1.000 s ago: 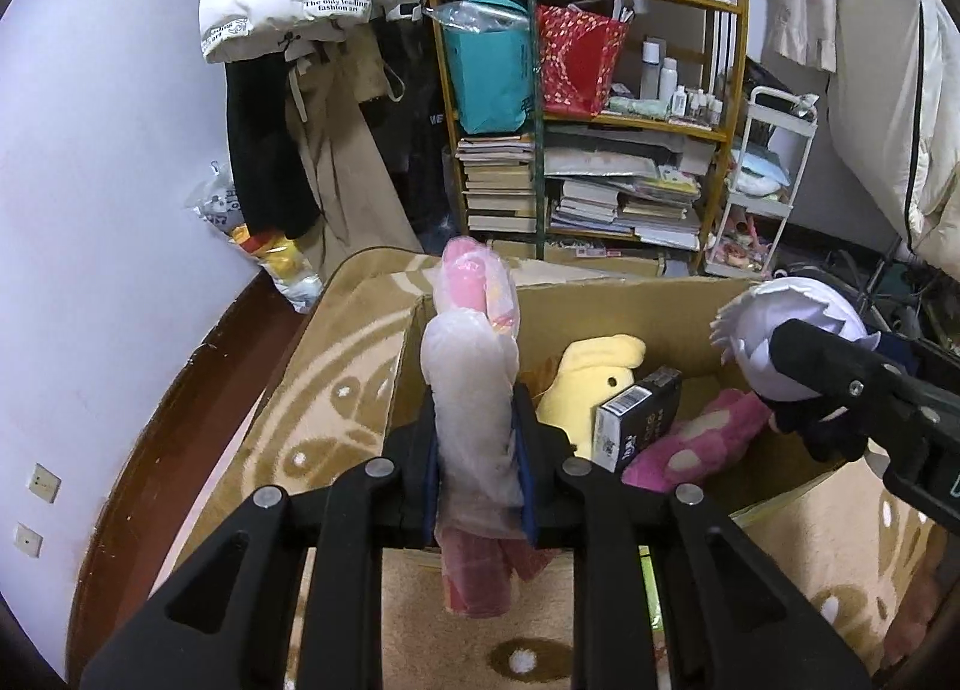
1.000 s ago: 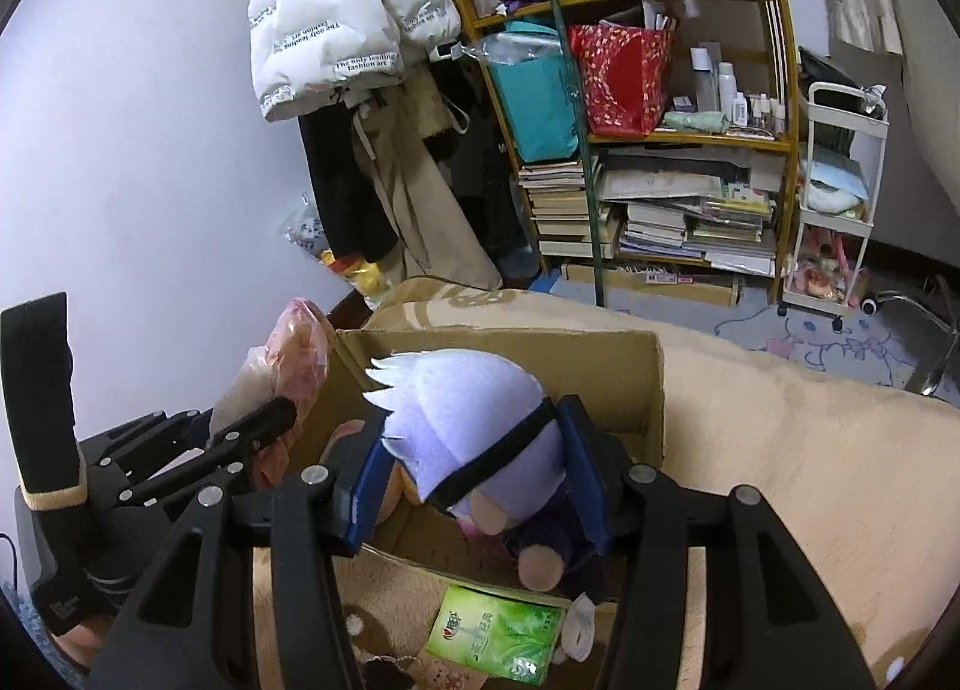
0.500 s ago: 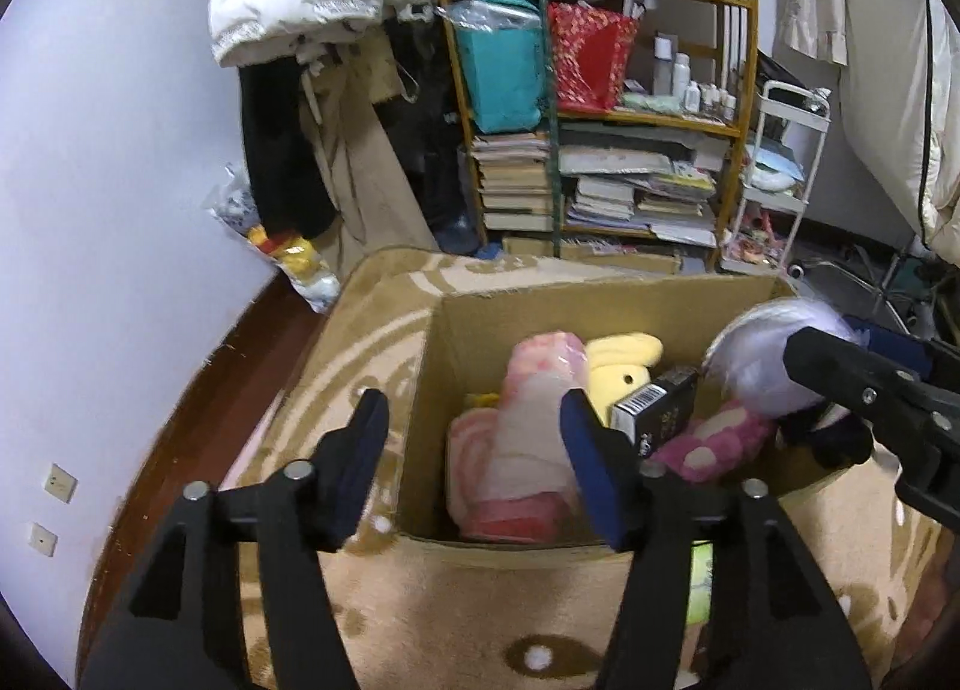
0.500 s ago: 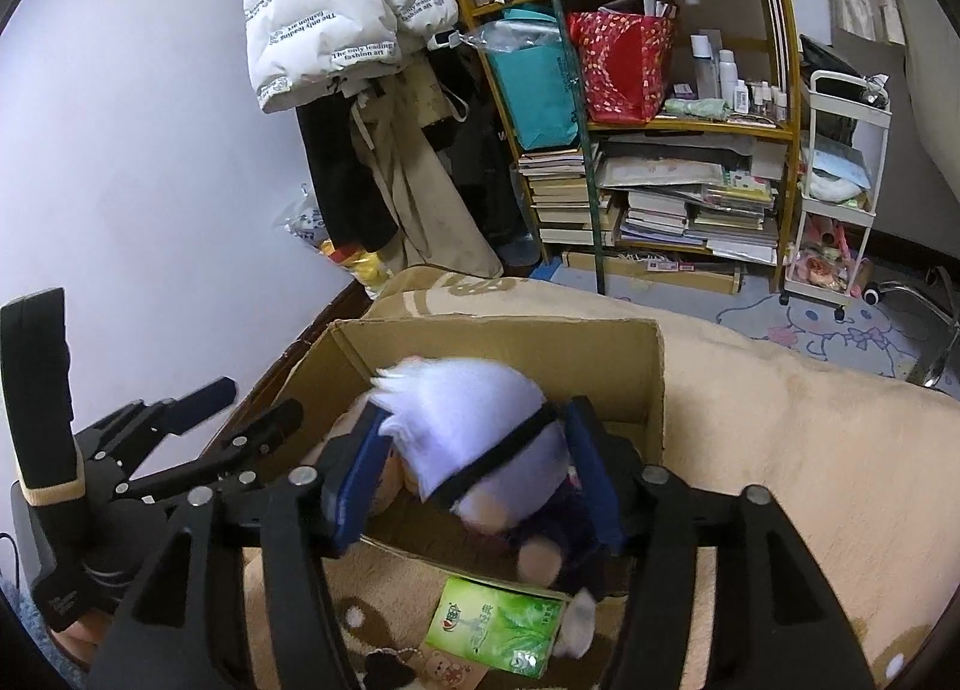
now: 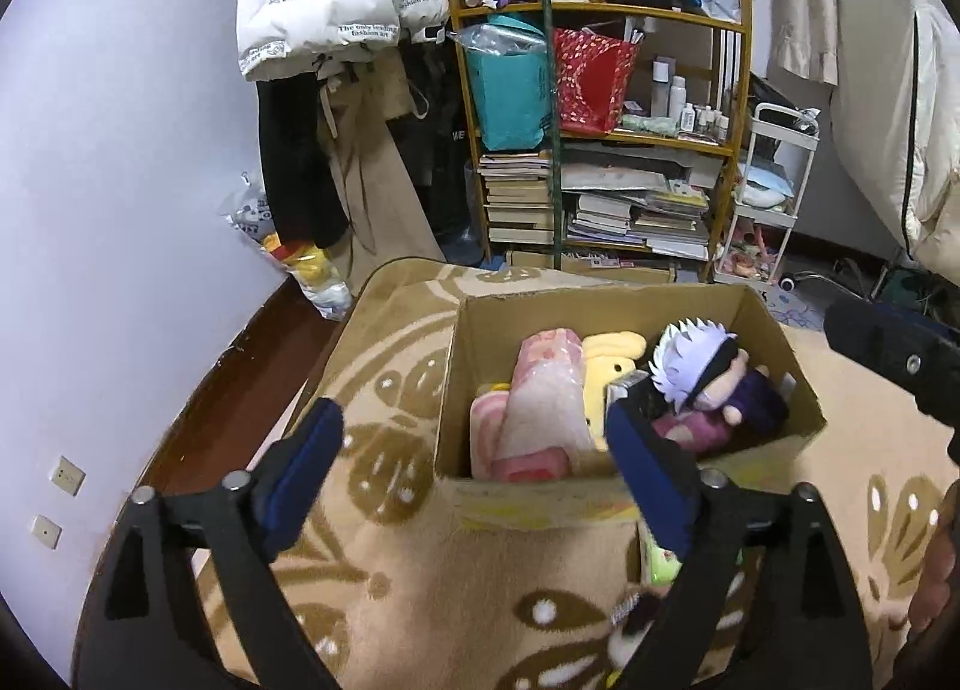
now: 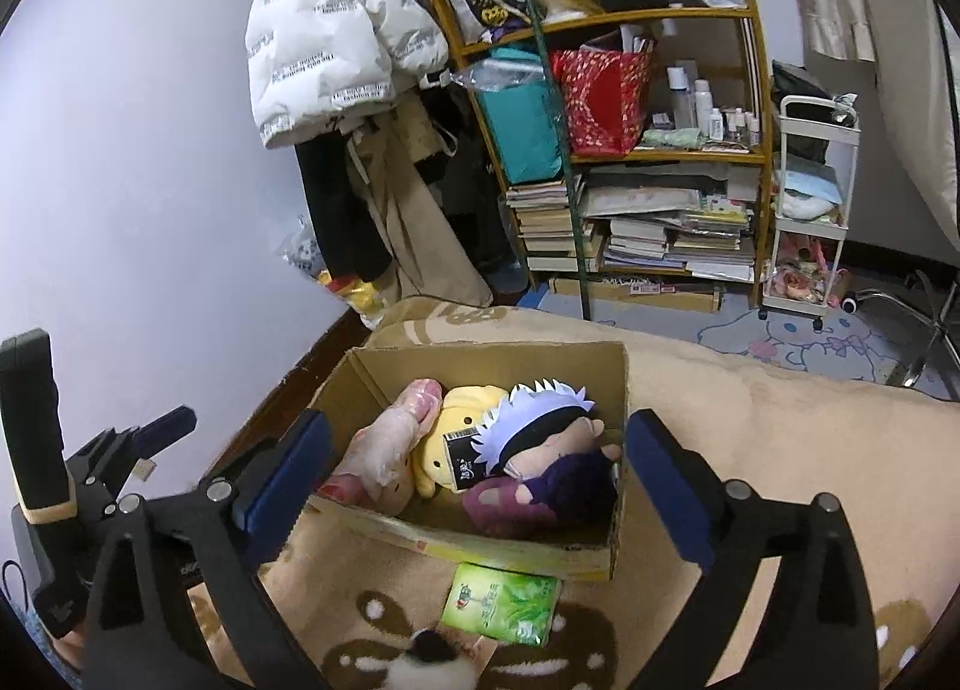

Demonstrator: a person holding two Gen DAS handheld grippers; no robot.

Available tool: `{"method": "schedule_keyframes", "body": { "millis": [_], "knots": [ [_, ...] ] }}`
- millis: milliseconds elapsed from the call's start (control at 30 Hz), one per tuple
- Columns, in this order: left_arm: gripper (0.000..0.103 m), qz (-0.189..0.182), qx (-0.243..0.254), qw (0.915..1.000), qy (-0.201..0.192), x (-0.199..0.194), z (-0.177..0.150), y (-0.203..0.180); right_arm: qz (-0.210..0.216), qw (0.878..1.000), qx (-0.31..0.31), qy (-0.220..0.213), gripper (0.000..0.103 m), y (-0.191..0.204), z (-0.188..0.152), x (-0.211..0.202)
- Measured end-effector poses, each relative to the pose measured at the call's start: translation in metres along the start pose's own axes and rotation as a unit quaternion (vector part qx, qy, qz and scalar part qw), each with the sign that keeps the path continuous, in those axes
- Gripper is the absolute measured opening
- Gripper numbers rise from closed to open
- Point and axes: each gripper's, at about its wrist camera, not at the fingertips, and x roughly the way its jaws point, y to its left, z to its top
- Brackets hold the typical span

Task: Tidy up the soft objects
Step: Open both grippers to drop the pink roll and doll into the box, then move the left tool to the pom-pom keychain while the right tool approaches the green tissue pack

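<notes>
An open cardboard box (image 5: 600, 306) (image 6: 492, 354) sits on a beige patterned blanket. Inside lie a pink plush in clear plastic (image 5: 540, 408) (image 6: 390, 438), a yellow plush (image 5: 606, 372) (image 6: 456, 408), a white-haired doll with a black blindfold (image 5: 702, 366) (image 6: 546, 426) and a magenta plush (image 5: 690, 426) (image 6: 504, 510). A small black carton (image 6: 462, 450) rests among them. My left gripper (image 5: 474, 474) is open and empty above the box's near edge. My right gripper (image 6: 474, 474) is open and empty above the box.
A green tissue pack (image 6: 501, 603) lies on the blanket (image 6: 780, 438) in front of the box. A cluttered wooden shelf (image 5: 600, 150) with books and bags, hanging coats (image 5: 336, 0) and a white trolley (image 6: 810, 210) stand behind. The wall is at left.
Both grippers opened and let go: the pink plush and the white-haired doll dropped into the box. Both grippers have pulled back and up from it.
</notes>
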Motion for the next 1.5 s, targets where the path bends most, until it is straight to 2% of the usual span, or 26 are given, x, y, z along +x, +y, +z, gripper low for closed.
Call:
{"method": "schedule_keyframes", "body": {
  "millis": [333,633,1033,1200,1500],
  "knots": [
    [0.096,0.000,-0.031,0.9995,0.009,-0.034,-0.027,0.011,-0.008,1.000,-0.006,-0.001,0.103,-0.001,-0.017,-0.036],
    [0.096,0.008,-0.013,0.9996,0.023,-0.047,-0.059,0.001,-0.010,1.000,-0.014,0.019,0.103,0.000,-0.044,-0.045],
    [0.096,0.004,0.004,0.9980,0.063,-0.027,-0.096,-0.026,-0.031,0.998,-0.013,0.061,0.103,-0.009,-0.079,-0.021],
    [0.096,0.017,0.015,0.9967,0.078,-0.013,-0.108,-0.034,-0.035,0.996,-0.010,0.077,0.103,-0.013,-0.087,-0.007],
    [0.096,0.025,0.004,0.9945,0.101,0.010,-0.119,-0.036,-0.048,0.993,-0.012,0.109,0.103,-0.016,-0.101,0.026]
  ]
}}
